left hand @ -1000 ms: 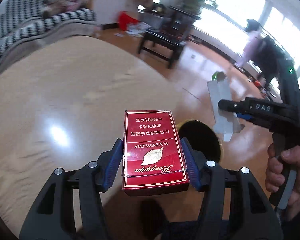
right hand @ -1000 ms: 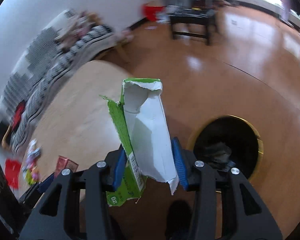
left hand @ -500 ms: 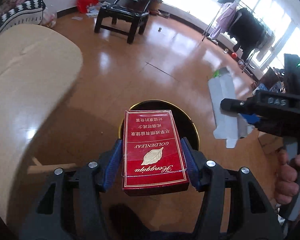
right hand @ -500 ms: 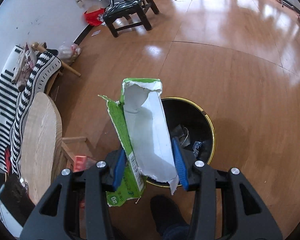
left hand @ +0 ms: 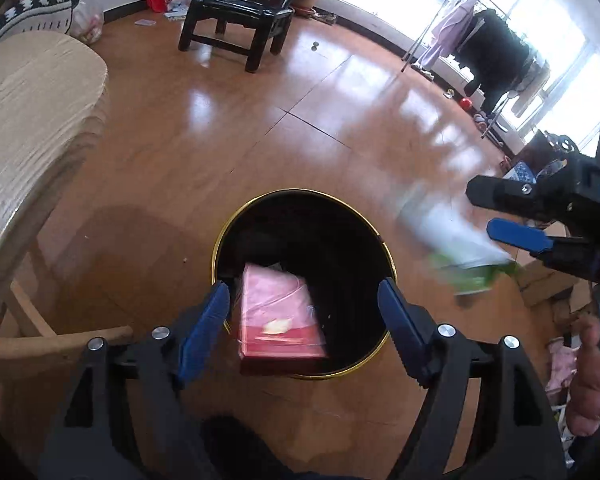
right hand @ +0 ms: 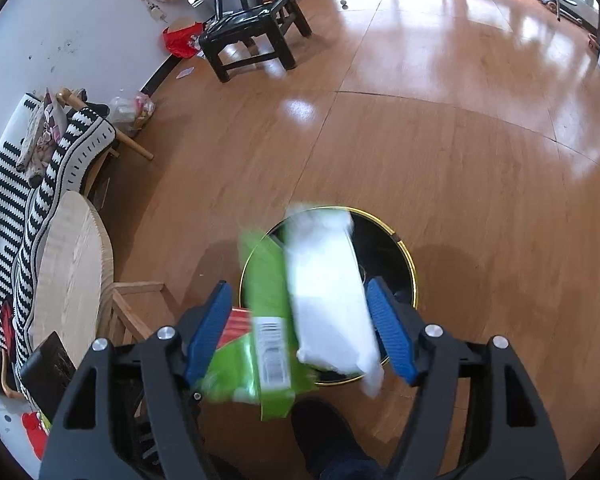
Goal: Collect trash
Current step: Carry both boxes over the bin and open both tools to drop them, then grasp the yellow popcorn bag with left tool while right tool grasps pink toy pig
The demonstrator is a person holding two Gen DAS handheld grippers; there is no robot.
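My left gripper (left hand: 304,300) is open above a black bin with a gold rim (left hand: 300,191). The red cigarette box (left hand: 278,322) is blurred and falling free between the fingers into the bin. My right gripper (right hand: 298,316) is open over the same bin (right hand: 410,268). The torn green and white carton (right hand: 324,296) is blurred and dropping between its fingers, touching neither. The carton also shows blurred in the left wrist view (left hand: 456,248), below the right gripper's blue pad (left hand: 518,234).
A round wooden table (left hand: 28,120) stands left of the bin. A black stool (left hand: 240,16) stands further back on the wooden floor. A striped sofa (right hand: 12,184) lines the wall. My dark shoe (right hand: 328,436) is by the bin.
Both grippers have opened. The red box and the green carton have left the fingers and are falling toward the bin. Both grippers have moved closer over the bin.
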